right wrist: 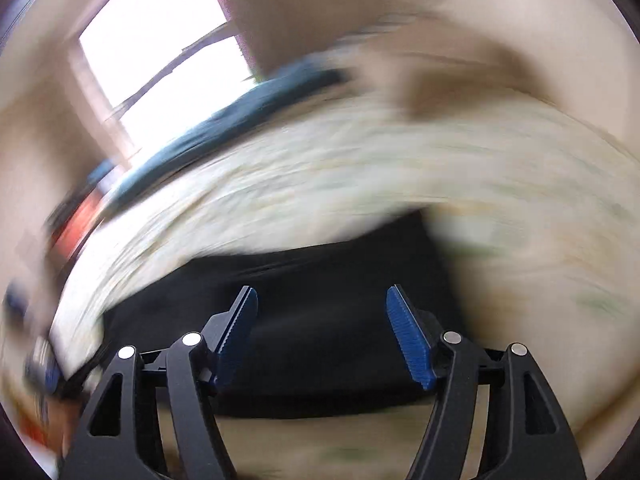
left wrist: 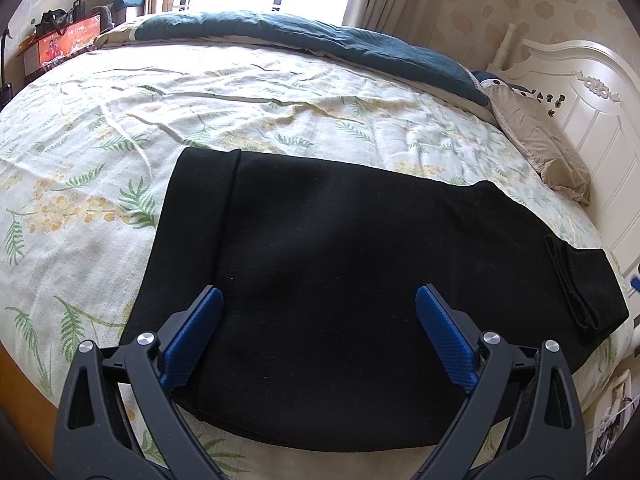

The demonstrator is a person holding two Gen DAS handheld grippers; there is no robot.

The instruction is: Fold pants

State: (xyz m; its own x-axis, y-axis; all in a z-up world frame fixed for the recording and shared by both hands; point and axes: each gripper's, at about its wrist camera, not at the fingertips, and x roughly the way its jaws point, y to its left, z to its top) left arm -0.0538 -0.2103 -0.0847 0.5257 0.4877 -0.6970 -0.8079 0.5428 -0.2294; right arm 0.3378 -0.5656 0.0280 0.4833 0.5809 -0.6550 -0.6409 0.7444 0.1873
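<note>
Black pants, one pair, lay folded on the leaf-print bedspread. My left gripper hung over them with jaws spread wide, holding nothing. My right gripper stood partly open and empty above the same dark cloth, its view blurred.

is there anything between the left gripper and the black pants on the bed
Nothing visible. The left gripper hangs open right above the folded black fabric pants, which lie flat on the leaf-patterned bedsheet with only air between its blue pads and the cloth.
</note>
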